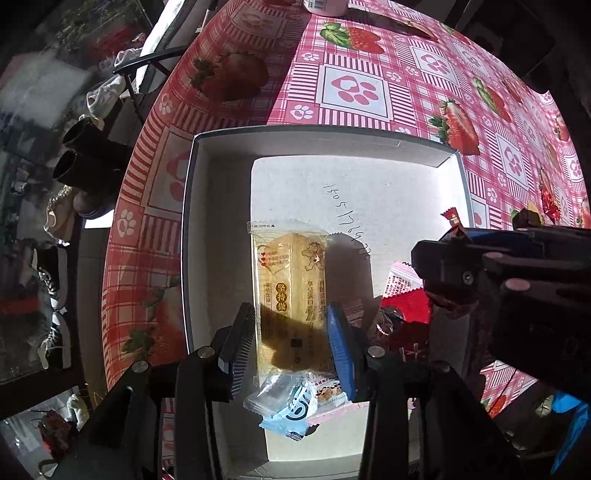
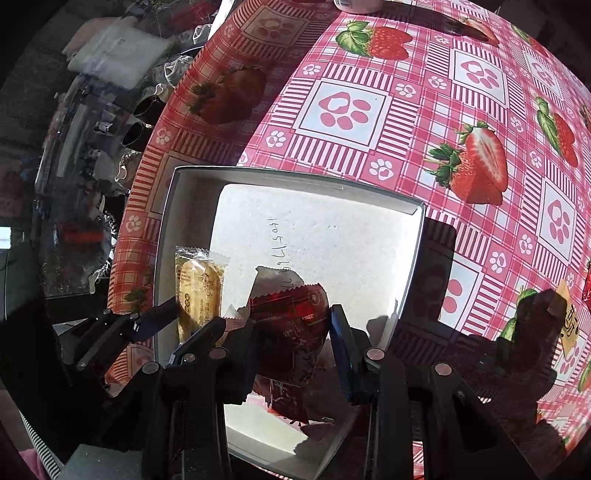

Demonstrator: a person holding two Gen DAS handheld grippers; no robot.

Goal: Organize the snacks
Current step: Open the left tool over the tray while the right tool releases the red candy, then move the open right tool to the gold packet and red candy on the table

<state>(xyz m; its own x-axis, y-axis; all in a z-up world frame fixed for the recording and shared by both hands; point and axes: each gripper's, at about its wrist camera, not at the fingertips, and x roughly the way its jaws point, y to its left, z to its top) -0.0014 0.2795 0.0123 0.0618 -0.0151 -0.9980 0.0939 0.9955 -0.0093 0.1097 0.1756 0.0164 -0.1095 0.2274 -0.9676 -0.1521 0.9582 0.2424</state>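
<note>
The place looks like a lived-in home. The desk (image 1: pixel 369 88) wears a pink checked oilcloth printed with strawberries and paw prints, the kind laid over a household dining surface. Beside it, on the floor, pairs of shoes (image 1: pixel 55 295) and sneakers stand in a loose row, with socks (image 1: pixel 105 94) draped over a folding rack (image 1: pixel 147 62) nearby.

Strawberry-and-paw-print tablecloth (image 1: pixel 354 88), shoes (image 1: pixel 55 295) on the floor beside it, white container (image 1: pixel 325 5) at the far edge.
</note>
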